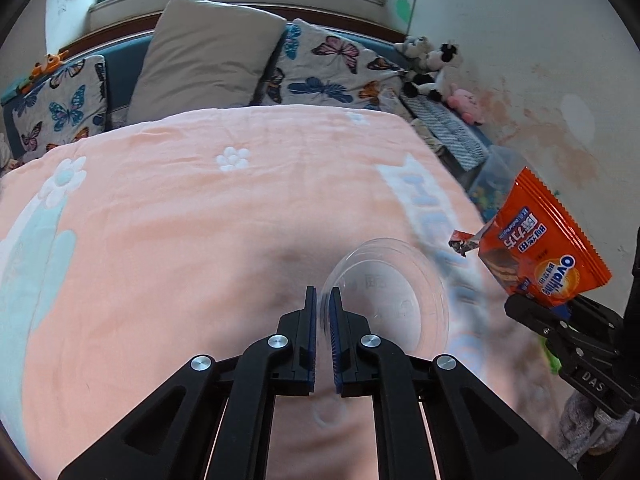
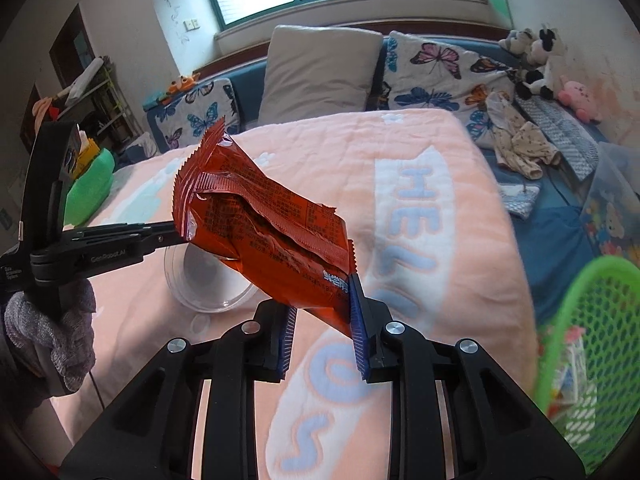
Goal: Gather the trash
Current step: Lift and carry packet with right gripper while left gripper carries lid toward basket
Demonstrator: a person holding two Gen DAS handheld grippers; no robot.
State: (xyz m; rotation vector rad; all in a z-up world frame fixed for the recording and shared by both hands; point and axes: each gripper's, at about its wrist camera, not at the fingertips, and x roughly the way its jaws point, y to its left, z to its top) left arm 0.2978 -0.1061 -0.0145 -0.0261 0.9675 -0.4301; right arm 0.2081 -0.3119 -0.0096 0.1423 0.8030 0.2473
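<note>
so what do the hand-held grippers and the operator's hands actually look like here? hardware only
Both match: the left hand-held gripper and right hand-held gripper have matte black linkage arms with round silver pivot bolts, and flat fingers faced with ribbed blue pads. White lettering marks the black bodies. The left hand wears a grey-purple knit glove. No cables visible.
</note>
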